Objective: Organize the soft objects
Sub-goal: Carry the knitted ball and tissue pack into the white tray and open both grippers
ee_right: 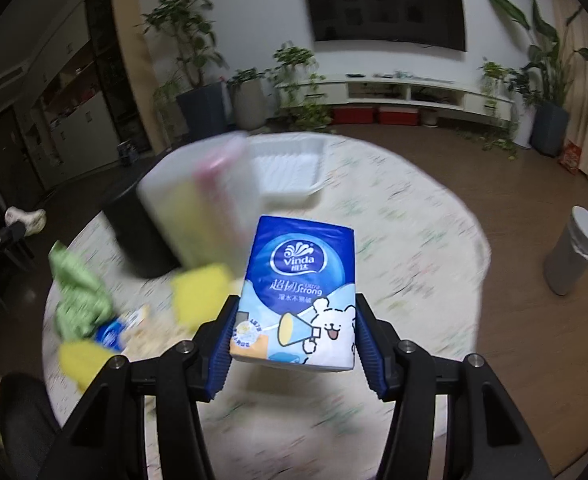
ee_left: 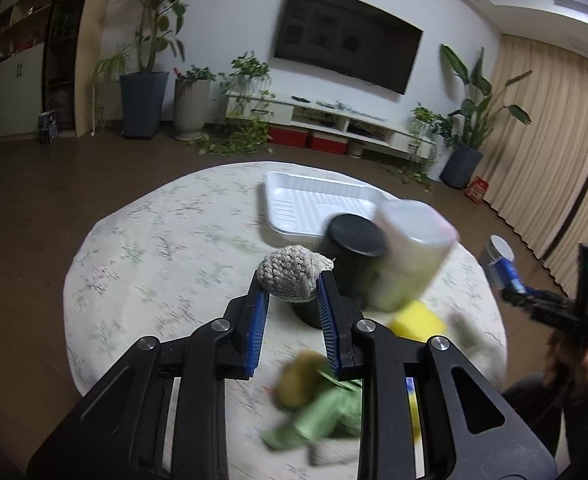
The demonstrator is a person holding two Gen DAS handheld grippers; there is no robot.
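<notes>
Right wrist view: right gripper [ee_right: 292, 344] clamps the tissue pack [ee_right: 300, 292] above the table [ee_right: 414, 240], long axis pointing away along the fingers; left gripper [ee_left: 291, 300] pinches a grey knitted ball [ee_left: 289, 276]

one round table [ee_left: 153, 240] with floral cloth. one white tray [ee_left: 294, 208] at 12 o'clock. one black cylinder container [ee_left: 354, 248] and one translucent lidded container [ee_left: 410, 256] near centre. two yellow sponges [ee_right: 199, 284] [ee_right: 78, 358], at 7 and 8 o'clock. one green cloth [ee_right: 79, 292] at 9 o'clock. two blue tissue packs [ee_right: 298, 292] [ee_right: 111, 334]. one grey knitted ball [ee_left: 289, 276]. one olive plush piece [ee_left: 298, 380], blurred.
</notes>
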